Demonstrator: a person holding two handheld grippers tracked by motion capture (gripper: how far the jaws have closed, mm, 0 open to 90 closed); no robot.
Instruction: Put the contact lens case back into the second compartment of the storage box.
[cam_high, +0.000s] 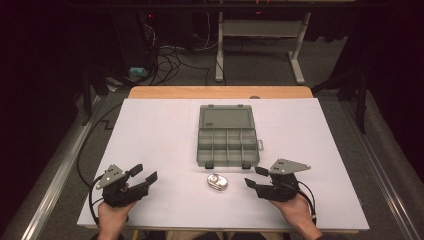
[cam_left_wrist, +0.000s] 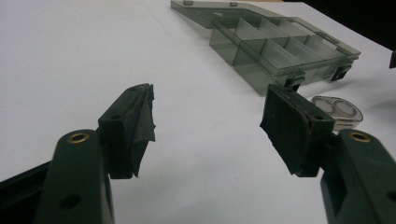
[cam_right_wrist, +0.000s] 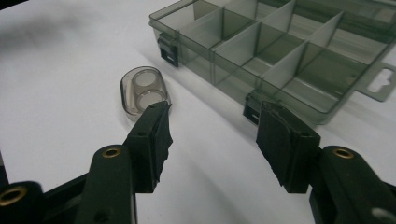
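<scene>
A smoky clear compartment box (cam_high: 228, 142) lies open at the table's middle, its lid (cam_high: 225, 118) folded back and its compartments empty. In front of it sits a small oval clear case (cam_high: 217, 182) with two round wells; it shows too in the left gripper view (cam_left_wrist: 337, 110) and the right gripper view (cam_right_wrist: 142, 91). My right gripper (cam_high: 256, 177) stands open just right of the case, nothing between its jaws, its left fingertip (cam_right_wrist: 156, 122) close to the case. My left gripper (cam_high: 143, 173) rests open at the front left, far from both.
White paper (cam_high: 150, 135) covers the wooden table (cam_high: 220, 92). The box's latches (cam_right_wrist: 168, 49) face me. Beyond the table stand a desk frame (cam_high: 260, 45) and loose cables (cam_high: 172, 60) on a grey floor.
</scene>
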